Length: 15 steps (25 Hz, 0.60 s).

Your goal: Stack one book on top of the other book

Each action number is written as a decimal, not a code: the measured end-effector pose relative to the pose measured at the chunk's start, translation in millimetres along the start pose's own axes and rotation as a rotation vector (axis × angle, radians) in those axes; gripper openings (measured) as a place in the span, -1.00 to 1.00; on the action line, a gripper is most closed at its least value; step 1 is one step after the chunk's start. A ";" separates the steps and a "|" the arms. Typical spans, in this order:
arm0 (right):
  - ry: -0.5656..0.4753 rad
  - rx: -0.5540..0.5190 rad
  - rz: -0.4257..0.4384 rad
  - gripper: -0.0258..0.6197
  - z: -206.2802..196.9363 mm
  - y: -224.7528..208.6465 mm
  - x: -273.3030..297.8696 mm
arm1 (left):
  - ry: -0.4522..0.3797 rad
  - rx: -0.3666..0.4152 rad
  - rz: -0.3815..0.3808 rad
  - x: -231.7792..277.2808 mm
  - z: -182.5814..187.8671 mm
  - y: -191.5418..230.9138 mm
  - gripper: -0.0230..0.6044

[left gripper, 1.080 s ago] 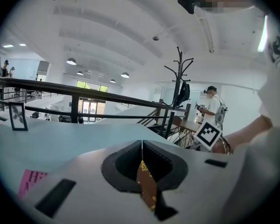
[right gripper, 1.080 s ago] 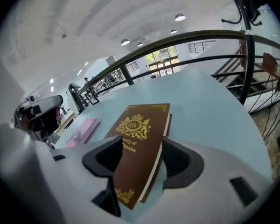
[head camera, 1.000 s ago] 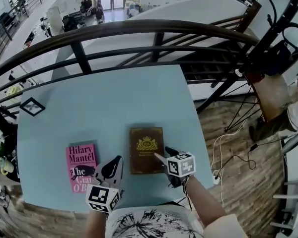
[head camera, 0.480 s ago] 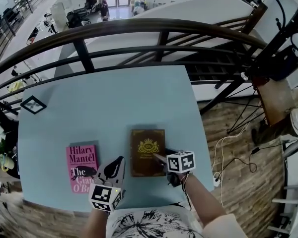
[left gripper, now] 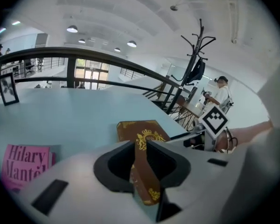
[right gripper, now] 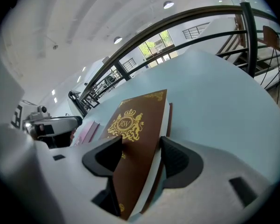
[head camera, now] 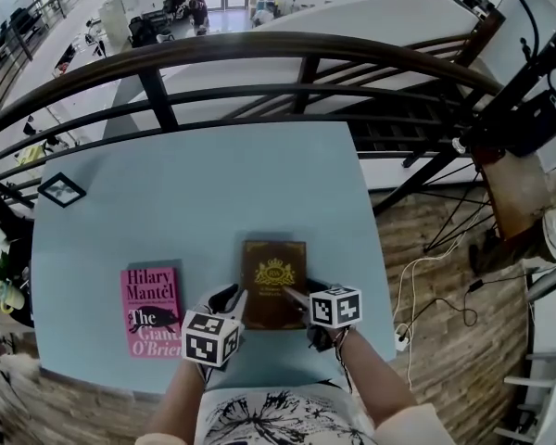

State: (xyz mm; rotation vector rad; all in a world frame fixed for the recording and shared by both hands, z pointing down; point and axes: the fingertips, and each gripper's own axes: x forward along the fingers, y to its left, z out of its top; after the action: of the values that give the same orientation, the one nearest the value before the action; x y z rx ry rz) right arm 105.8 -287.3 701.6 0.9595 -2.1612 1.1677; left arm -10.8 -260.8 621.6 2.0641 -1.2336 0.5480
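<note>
Clamping the brown book at its right edge, with the stacking itself not yet begun.

Right claw point(right gripper: 141, 154) stands wide and pinches the brown book point(head camera: 274, 281) across its thickness at the right-hand edge. Left claw point(left gripper: 140, 146) is all but pressed together, its jaws having just parted a crack. Its tips are at the same book's left edge, and a strip of cover shows in the slit, but it seems to grip nothing. The brown book lies flat on the worktop point(head camera: 213, 193), near the front edge. The pink book point(head camera: 151, 311) lies flat to its left, apart and untouched. By my reading only the grasp is done; lifting the brown book, carrying it across and setting it squarely on the pink one all remain.
</note>
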 end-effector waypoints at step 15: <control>-0.037 0.005 0.016 -0.12 -0.1 -0.6 0.0 | 0.221 -0.262 -0.100 57.2 -49.1 17.0 -0.25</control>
State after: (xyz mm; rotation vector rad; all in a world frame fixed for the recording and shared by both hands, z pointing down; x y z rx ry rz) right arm 106.3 -287.4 702.0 0.9750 -2.1996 1.1718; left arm -0.1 -265.8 698.0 1.7835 -1.0099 0.5221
